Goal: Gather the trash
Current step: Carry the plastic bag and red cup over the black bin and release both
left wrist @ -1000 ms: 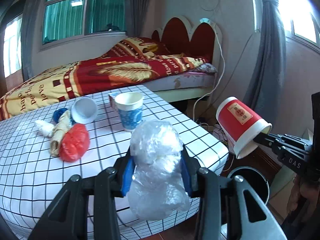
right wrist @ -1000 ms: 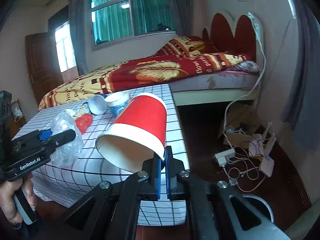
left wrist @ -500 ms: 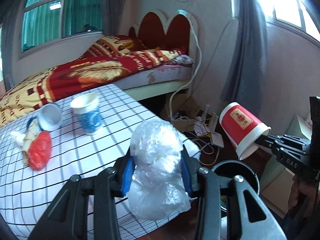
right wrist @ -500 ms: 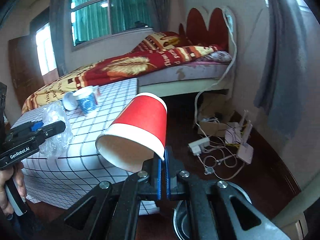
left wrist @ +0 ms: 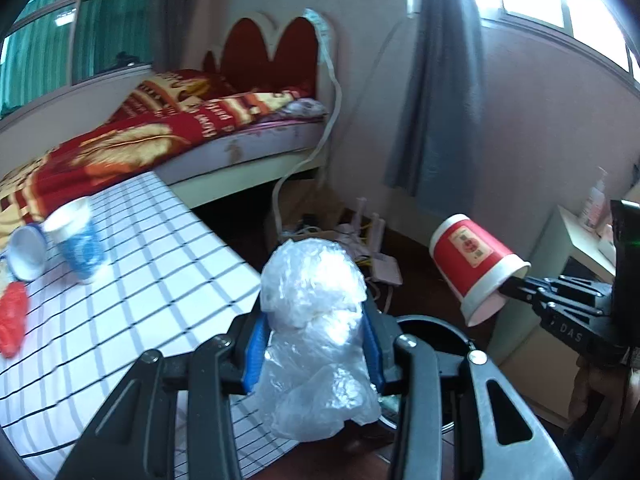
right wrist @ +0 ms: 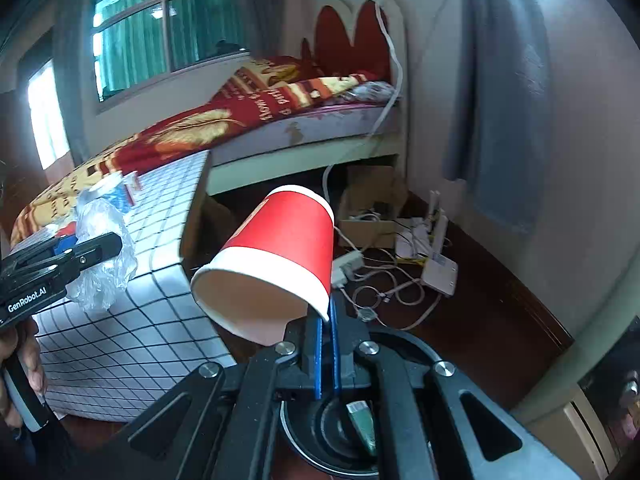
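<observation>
My left gripper point(left wrist: 314, 344) is shut on a crumpled clear plastic bag point(left wrist: 316, 336) and holds it at the table's right edge, just left of a black round trash bin point(left wrist: 434, 330) on the floor. My right gripper point(right wrist: 326, 320) is shut on the rim of a red paper cup point(right wrist: 280, 264), tilted mouth-down above the same bin point(right wrist: 348, 432). The cup point(left wrist: 476, 264) and right gripper point(left wrist: 516, 286) also show in the left wrist view, right of the bin. The left gripper point(right wrist: 108, 246) and bag point(right wrist: 102, 256) show in the right wrist view.
On the checked table point(left wrist: 140, 280) stand a blue-patterned paper cup point(left wrist: 76, 240), a tipped white cup point(left wrist: 26, 252) and a red bag point(left wrist: 12, 320). Cables, a power strip and a router point(right wrist: 440, 268) lie on the floor by the bed point(left wrist: 200, 132). A white cabinet point(left wrist: 576, 248) stands right.
Both grippers have swung right, away from the table toward the floor. The bin now sits closer beneath both, with the bag and the cup still held.
</observation>
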The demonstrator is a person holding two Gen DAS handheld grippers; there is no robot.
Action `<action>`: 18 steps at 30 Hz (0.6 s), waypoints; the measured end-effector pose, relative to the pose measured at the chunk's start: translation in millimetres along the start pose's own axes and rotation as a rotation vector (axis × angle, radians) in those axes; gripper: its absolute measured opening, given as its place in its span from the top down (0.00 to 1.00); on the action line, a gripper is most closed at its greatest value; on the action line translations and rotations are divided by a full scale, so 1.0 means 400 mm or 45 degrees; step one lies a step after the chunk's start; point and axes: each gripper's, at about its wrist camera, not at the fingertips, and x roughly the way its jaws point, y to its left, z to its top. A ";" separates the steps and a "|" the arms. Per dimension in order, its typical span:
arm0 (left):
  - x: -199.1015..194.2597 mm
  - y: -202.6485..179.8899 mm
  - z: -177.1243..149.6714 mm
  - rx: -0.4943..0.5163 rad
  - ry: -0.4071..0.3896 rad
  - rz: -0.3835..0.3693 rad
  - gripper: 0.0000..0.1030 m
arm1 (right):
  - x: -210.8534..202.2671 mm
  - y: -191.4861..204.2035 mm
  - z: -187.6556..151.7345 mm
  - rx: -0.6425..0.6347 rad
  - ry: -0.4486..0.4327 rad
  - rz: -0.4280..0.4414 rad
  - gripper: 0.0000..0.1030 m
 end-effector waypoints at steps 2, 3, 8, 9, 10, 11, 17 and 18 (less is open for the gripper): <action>0.019 -0.042 -0.006 0.029 0.013 -0.047 0.59 | -0.002 -0.022 -0.012 0.017 0.009 -0.018 0.96; 0.028 -0.055 -0.009 0.040 0.024 -0.061 0.59 | -0.002 -0.043 -0.023 0.030 0.021 -0.028 0.96; 0.095 -0.145 -0.042 0.092 0.103 -0.152 0.59 | 0.010 -0.102 -0.069 0.061 0.068 -0.070 0.96; 0.105 -0.155 -0.047 0.099 0.112 -0.165 0.59 | 0.014 -0.118 -0.081 0.066 0.081 -0.076 0.96; 0.118 -0.168 -0.053 0.105 0.129 -0.177 0.59 | 0.020 -0.131 -0.089 0.071 0.093 -0.076 0.96; 0.131 -0.180 -0.061 0.108 0.146 -0.190 0.59 | 0.024 -0.139 -0.100 0.071 0.105 -0.078 0.96; 0.208 -0.212 -0.100 0.111 0.233 -0.238 0.59 | 0.077 -0.188 -0.148 0.067 0.179 -0.072 0.96; 0.222 -0.215 -0.108 0.112 0.256 -0.241 0.59 | 0.088 -0.194 -0.154 0.070 0.190 -0.069 0.96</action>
